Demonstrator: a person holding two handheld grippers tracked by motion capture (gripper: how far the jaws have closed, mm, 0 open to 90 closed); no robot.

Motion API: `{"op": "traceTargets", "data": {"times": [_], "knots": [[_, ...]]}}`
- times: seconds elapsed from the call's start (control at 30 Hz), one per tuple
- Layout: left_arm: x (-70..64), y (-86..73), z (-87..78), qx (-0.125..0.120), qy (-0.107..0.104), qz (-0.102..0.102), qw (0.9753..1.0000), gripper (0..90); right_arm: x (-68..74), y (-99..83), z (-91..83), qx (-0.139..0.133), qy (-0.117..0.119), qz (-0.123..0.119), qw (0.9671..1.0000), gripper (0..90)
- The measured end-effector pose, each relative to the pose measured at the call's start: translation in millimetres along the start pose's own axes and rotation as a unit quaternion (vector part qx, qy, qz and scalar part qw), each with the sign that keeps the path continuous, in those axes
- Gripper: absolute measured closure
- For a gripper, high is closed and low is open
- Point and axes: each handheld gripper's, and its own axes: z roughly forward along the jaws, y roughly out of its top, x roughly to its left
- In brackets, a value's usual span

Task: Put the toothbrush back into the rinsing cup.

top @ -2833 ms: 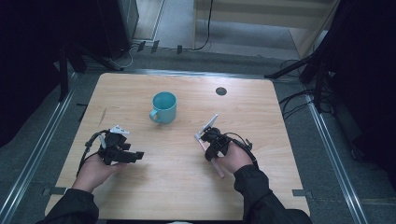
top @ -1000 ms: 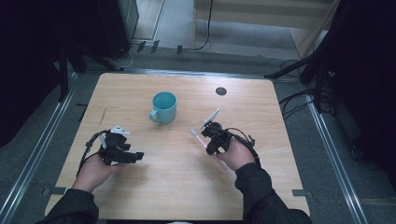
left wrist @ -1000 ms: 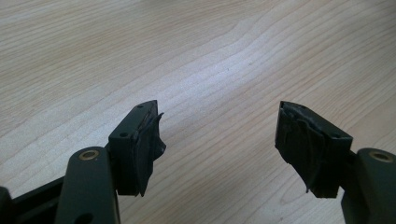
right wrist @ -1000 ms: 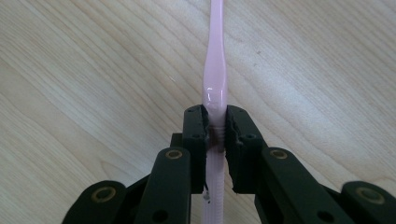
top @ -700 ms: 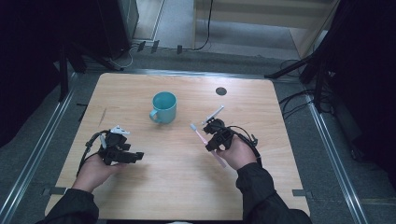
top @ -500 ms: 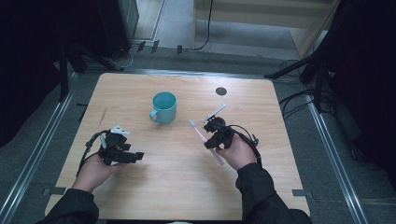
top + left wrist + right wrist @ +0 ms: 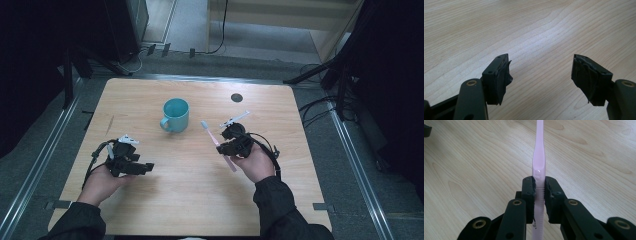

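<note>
Right hand pose: your right hand (image 7: 255,161) sits right of the table's middle, forearm coming in from the near edge, palm under the tool, jaws aimed up and to the left toward the mug.
Right gripper: your right gripper (image 7: 223,146) is clenched on the toothbrush; in the right gripper view (image 7: 539,187) both black pads press flat against the handle from either side.
Left hand pose: your left hand (image 7: 102,181) rests low on the left part of the table, wrist near the front edge, the tool pointing right along the wood.
Left gripper: your left gripper (image 7: 145,168) is released; in the left gripper view (image 7: 541,80) the pads stand wide apart with bare wood between them.
Toothbrush look: the toothbrush (image 7: 218,144) is pale pink, slim, with a ribbed grip zone where the pads bite (image 7: 538,167); the neck narrows above the pads.
Toothbrush place: held off the table at a slant, its white head end up-left, just right of the mug and apart from it; the tail end sticks out below your hand.
Mug: the teal mug (image 7: 175,114) stands upright behind the table's middle, handle toward the near left.
Mug contents: interior looks plain teal; you cannot tell more from the high view.
Table: the light wooden table (image 7: 165,200) has a dark round spot (image 7: 236,97) near its far edge.
</note>
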Motion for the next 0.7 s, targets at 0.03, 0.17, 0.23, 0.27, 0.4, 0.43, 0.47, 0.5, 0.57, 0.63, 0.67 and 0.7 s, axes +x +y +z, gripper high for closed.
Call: {"op": "traceTargets", "data": {"times": [0.03,0.17,0.23,0.27,0.4,0.43,0.47,0.5,0.57,0.63,0.67,0.7], "knots": [[0.2,0.0,0.1,0.0,0.0,0.0,1.0,31.1,0.3,-0.7,-0.2,-0.007,0.001,-0.002,1.0,79.7],[0.6,0.0,0.6,0.0,0.0,0.0,1.0,31.1,0.2,-2.4,-2.8,-0.035,0.003,-0.004,0.9994,79.7],[0.6,0.0,0.7,0.0,0.0,0.0,1.0,31.1,0.0,-2.3,-4.5,-0.049,0.003,-0.007,0.9988,79.7],[0.6,0.0,0.7,0.0,0.0,0.001,1.0,31.1,0.3,-2.4,-5.4,-0.054,0.004,-0.01,0.9985,79.7],[1.2,-0.1,0.7,0.001,0.0,0.0,1.0,31.1,0.1,-2.4,-8.0,-0.076,0.009,-0.011,0.997,79.6],[1.4,-0.1,0.4,0.002,0.0,0.001,1.0,31.1,-0.1,-2.4,-8.2,-0.08,0.015,-0.01,0.9966,79.6],[1.3,-0.1,0.4,0.002,0.001,0.001,1.0,31.1,0.1,-2.7,-8.8,-0.087,0.022,-0.007,0.9959,79.6],[1.1,-0.3,0.5,0.001,0.002,0.002,1.0,31.1,-0.2,-2.9,-9.2,-0.095,0.027,-0.008,0.9951,79.6],[1.0,-0.7,0.6,0.001,0.003,0.001,1.0,31.1,-0.1,-2.9,-9.6,-0.103,0.031,-0.005,0.9942,79.6],[1.6,-0.9,0.2,0.003,0.003,0.0,1.0,31.1,-1.0,-2.6,-9.4,-0.111,0.028,-0.008,0.9934,79.6],[1.8,-1.1,0.0,0.001,0.004,-0.001,1.0,31.1,-1.7,-2.4,-9.5,-0.115,0.028,-0.007,0.9929,79.6],[2.0,-1.3,-0.2,0.0,0.005,-0.002,1.0,31.1,-2.5,-2.3,-9.5,-0.121,0.027,-0.007,0.9922,79.6]]}}
